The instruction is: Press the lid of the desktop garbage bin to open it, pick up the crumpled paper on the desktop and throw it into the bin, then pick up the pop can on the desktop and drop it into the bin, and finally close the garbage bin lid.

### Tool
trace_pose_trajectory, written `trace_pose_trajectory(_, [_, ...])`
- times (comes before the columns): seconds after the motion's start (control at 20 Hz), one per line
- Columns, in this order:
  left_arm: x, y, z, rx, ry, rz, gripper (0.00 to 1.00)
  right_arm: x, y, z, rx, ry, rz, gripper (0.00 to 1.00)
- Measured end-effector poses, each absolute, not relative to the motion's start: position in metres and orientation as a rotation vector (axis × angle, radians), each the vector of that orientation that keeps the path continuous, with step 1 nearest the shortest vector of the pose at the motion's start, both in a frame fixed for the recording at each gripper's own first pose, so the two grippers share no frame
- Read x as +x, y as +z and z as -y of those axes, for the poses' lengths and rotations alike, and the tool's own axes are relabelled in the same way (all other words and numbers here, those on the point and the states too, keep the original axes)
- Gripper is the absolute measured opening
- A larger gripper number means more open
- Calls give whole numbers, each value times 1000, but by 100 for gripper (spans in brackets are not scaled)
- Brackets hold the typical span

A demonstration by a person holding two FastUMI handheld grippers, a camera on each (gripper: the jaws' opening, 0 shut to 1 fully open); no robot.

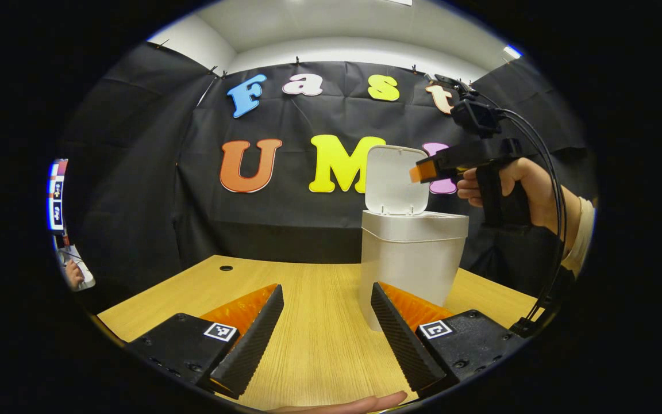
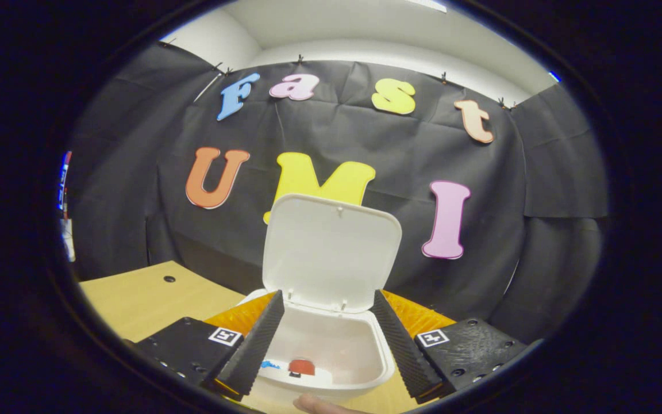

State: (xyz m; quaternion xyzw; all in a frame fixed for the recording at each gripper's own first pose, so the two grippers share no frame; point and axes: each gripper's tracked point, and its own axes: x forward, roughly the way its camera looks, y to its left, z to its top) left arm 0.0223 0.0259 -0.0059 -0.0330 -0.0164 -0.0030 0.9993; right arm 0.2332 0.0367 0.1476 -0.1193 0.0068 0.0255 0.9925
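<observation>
The white desktop bin (image 1: 411, 259) stands on the wooden table (image 1: 319, 339) with its lid (image 1: 395, 179) flipped upright. My left gripper (image 1: 326, 286) is open low over the table, just left of the bin, with nothing between its fingers. A hand (image 1: 529, 184) holds my right gripper (image 1: 421, 172) above the bin's mouth, beside the raised lid. In the right gripper view, my right gripper (image 2: 327, 293) is open and empty, looking down into the bin (image 2: 385, 359) past the lid (image 2: 331, 253). A red round thing (image 2: 301, 366) and a blue bit (image 2: 269, 364) lie at the bottom.
A small dark hole (image 1: 226, 268) marks the table's far left part. The booth's black cloth hangs close behind the bin. A fingertip (image 1: 354, 404) shows at the bottom edge of the left gripper view. Cables trail from the right gripper down the right side.
</observation>
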Motion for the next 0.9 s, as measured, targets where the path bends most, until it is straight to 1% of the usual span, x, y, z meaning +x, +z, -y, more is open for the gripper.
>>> trace_pose_trajectory(0.05, [22,-4,-30,-62,6,34,99,229,162,-37,-255,50,18,94])
trace_pose_trajectory(0.1, [22,-5,-35,-59,19,32,99,226,178,-36,-269,46,48,97])
trace_pose_trajectory(0.15, [22,-3,-37,-56,28,34,99,224,193,-37,-278,47,77,94])
trace_pose_trajectory(0.2, [21,-2,-39,-52,33,36,99,221,208,-40,-282,46,101,97])
trace_pose_trajectory(0.25, [21,-2,-39,-45,34,31,99,219,219,-41,-280,40,115,94])
trace_pose_trajectory(0.45, [14,4,-26,-32,7,37,99,219,240,-50,-226,23,89,94])
trace_pose_trajectory(0.65, [10,0,-8,-22,-33,35,99,242,250,-68,-179,28,60,94])
trace_pose_trajectory(0.75, [11,-1,-1,-30,-61,36,99,256,267,-72,-197,7,96,94])
trace_pose_trajectory(0.85, [11,4,-10,-50,-46,51,99,272,276,-79,-163,5,117,94])
trace_pose_trajectory(0.9, [11,5,-20,-61,-30,57,99,281,276,-81,-138,7,108,97])
